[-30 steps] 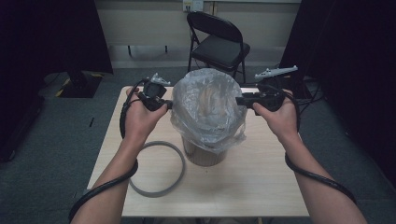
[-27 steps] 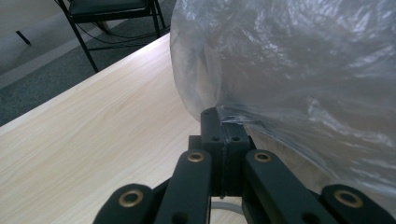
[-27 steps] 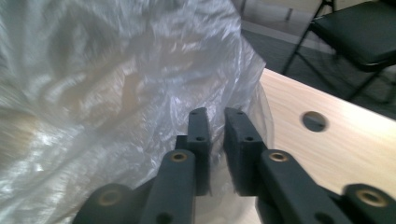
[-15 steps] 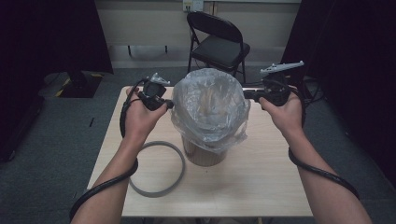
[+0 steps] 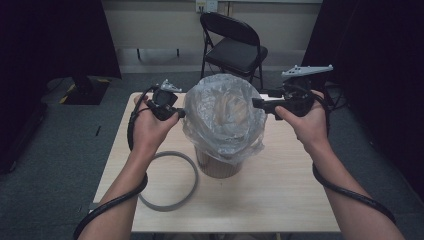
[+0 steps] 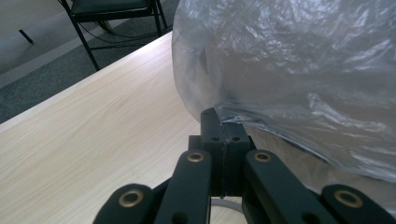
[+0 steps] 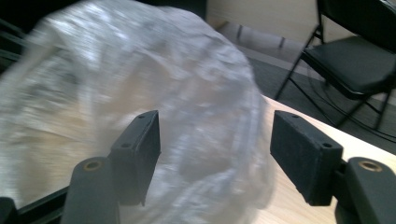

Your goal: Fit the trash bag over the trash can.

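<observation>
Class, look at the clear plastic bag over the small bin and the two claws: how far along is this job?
Done: the clear plastic bag lines the tan round bin, its edge folded over the rim. In hand: the left claw is shut on the bag's edge; the right claw has just been opening, with nothing pinched between its jaws. Left: the grey plastic ring lies on the light wooden table, likely to go on yet.

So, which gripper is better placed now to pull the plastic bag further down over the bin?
Probably the left gripper: its jaws are shut on the plastic bag. The right gripper has just opened beside it.
</observation>
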A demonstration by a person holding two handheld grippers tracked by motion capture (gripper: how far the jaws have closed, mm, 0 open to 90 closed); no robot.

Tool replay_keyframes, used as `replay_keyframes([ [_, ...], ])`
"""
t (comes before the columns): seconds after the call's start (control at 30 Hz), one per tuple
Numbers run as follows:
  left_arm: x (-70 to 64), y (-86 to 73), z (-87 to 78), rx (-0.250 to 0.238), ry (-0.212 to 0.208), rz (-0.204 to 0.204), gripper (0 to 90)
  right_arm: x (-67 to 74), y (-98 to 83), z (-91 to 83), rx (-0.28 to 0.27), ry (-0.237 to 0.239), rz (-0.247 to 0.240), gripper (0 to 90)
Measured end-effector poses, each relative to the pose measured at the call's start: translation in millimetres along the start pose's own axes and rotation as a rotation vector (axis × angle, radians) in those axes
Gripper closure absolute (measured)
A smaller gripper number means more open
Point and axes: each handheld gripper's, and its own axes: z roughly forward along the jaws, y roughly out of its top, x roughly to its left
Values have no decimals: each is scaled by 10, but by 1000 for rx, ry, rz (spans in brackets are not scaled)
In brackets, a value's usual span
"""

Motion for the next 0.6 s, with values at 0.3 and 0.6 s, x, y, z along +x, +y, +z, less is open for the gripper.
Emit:
replay_keyframes([
  [0.3,-19,18,-16,9,8,2,900,348,69,-19,34,69,-89,302],
  [0.6,-6,23,-20,-1,7,22,900,367,23,275,92,12,-91,541],
])
